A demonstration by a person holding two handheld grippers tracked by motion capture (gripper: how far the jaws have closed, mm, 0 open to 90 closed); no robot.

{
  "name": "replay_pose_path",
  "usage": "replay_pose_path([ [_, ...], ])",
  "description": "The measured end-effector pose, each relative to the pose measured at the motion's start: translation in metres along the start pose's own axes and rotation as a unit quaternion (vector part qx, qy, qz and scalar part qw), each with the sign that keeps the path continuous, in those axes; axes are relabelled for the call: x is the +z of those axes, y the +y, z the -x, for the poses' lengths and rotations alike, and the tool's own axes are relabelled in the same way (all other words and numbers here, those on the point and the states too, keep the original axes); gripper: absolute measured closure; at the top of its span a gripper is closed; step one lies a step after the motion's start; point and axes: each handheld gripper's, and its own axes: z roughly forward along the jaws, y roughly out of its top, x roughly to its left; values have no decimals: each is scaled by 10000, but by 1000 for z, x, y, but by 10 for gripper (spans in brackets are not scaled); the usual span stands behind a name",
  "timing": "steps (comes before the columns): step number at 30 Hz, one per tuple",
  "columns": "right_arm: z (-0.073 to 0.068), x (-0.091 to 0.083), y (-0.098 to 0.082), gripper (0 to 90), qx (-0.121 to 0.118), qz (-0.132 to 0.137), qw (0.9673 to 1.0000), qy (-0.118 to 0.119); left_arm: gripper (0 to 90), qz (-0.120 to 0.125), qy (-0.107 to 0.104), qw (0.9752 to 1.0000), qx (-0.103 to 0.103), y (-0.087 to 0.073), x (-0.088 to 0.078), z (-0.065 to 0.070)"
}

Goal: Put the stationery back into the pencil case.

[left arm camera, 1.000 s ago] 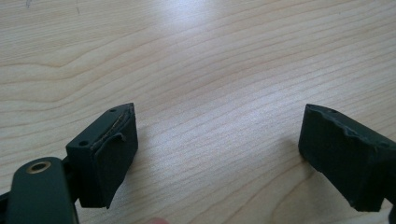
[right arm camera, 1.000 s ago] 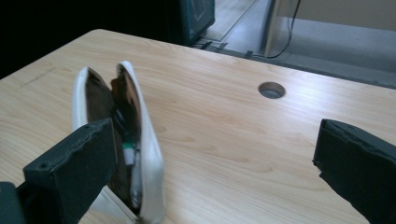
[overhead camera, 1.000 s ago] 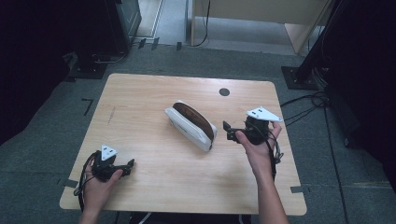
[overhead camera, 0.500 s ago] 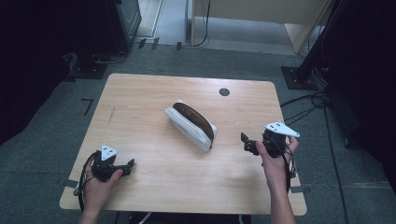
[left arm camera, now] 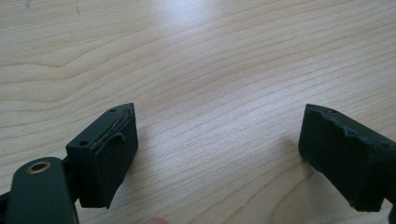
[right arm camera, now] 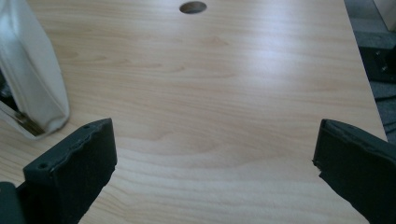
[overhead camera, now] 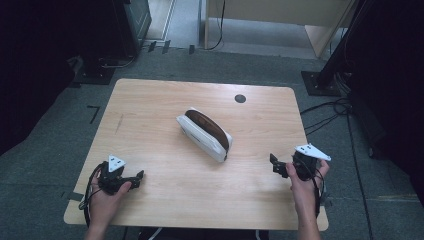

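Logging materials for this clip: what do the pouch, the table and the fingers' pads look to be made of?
Pouch: seemingly soft white fabric, matte, with sewn edges and a brown opening on top; lining unclear.
Table: wood-look top, light grain lines with a mild sheen; possibly laminate.
Pads on the left gripper fingers: black, matte, rubbery or foam-like, with ragged, peeling edges.

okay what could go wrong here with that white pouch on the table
1. The pouch sits unzipped with its opening up; a push from the open right gripper could tip it.
2. The right gripper is near the table's right edge, where its cable might snag.
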Motion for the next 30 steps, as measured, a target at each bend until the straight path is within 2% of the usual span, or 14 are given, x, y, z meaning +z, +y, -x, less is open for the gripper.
replay_pose_path([
  [8, 21, 2, -35, 0, 168, -309, 9992, -190, 121, 1, 0, 10000, -2, 0, 0, 0],
  [17, 36, -5, -57, 0, 238, -480, 9978, -386, 120, 1, 0, 10000, -2, 0, 0, 0],
  [26, 37, -5, -76, 0, 82, -810, 9951, -552, 120, 7, 0, 10000, -9, 0, 0, 0],
  [30, 34, -4, -76, 74, -129, -783, 9957, -468, 120, 8, 0, 10000, -10, 0, 0, 0],
])
